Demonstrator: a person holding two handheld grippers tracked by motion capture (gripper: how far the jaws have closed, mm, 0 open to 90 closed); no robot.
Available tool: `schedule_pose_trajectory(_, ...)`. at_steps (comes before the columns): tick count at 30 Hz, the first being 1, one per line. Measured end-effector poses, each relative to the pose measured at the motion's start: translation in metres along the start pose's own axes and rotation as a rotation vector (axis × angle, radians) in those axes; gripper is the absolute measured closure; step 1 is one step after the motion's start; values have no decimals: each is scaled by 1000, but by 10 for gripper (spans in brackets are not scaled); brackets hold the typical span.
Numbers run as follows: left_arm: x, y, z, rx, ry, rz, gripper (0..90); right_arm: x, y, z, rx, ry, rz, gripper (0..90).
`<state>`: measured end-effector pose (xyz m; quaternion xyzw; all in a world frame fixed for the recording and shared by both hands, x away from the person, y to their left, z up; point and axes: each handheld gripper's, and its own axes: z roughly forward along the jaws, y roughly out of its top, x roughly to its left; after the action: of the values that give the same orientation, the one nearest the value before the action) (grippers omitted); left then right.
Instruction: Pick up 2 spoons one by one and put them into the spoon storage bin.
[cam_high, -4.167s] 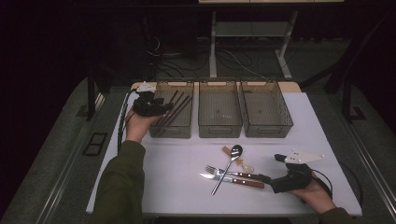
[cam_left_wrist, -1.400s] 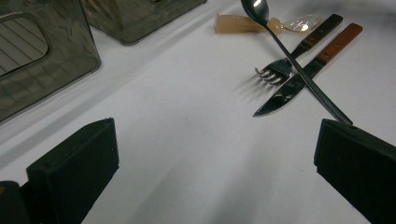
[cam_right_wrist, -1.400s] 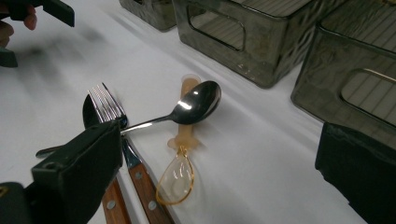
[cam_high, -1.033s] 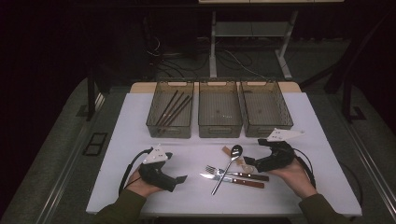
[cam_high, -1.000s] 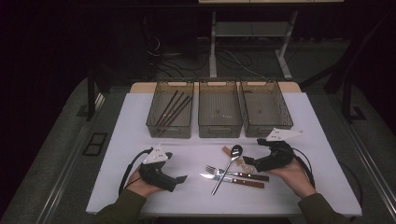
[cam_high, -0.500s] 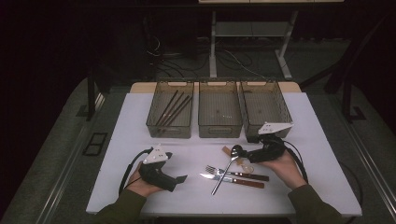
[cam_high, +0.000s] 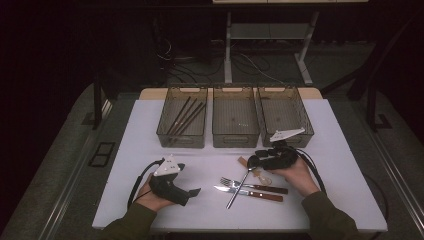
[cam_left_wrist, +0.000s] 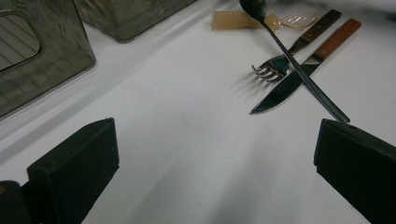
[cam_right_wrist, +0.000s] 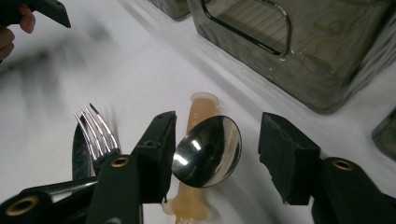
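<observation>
A metal spoon (cam_high: 240, 185) lies across a fork (cam_high: 231, 182) and a wooden-handled knife (cam_high: 250, 193) on the white table. My right gripper (cam_high: 253, 161) is low over the spoon's bowl (cam_right_wrist: 208, 149). Its jaws have just been closing and stand on either side of the bowl: the left pad is at its edge, the right pad apart from it. Under the bowl lies a translucent amber plastic utensil (cam_right_wrist: 196, 109). Near the front left, my left gripper (cam_high: 194, 192) rests open on the table, nothing between its jaws (cam_left_wrist: 215, 154). It points toward the cutlery (cam_left_wrist: 280, 70).
Three smoky plastic bins stand in a row at the back: the left bin (cam_high: 165, 131) holds dark chopsticks, while the middle bin (cam_high: 235, 137) and right bin (cam_high: 306, 131) look bare inside. Cables trail from both grippers. The table's edges drop to dark floor all around.
My right gripper has moved left and down onto the spoon's bowl, and its jaws have narrowed around it. The left gripper has stayed where it was.
</observation>
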<state>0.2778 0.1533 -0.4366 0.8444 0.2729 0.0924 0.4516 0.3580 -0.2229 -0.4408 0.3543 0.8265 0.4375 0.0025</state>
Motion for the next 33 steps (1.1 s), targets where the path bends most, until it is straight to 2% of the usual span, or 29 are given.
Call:
schedule_pose_trajectory(17, 0, 0, 1, 3, -1, 3, 0, -6, -6, 7, 38, 51, 24, 658)
schedule_pose_trajectory(22, -1, 0, 1, 4, 1, 4, 0, -5, -6, 5, 35, 48, 20, 711)
schedule_pose_trajectory(33, 0, 0, 1, 3, -1, 5, 0, -6, -5, 3, 24, 62, 27, 759)
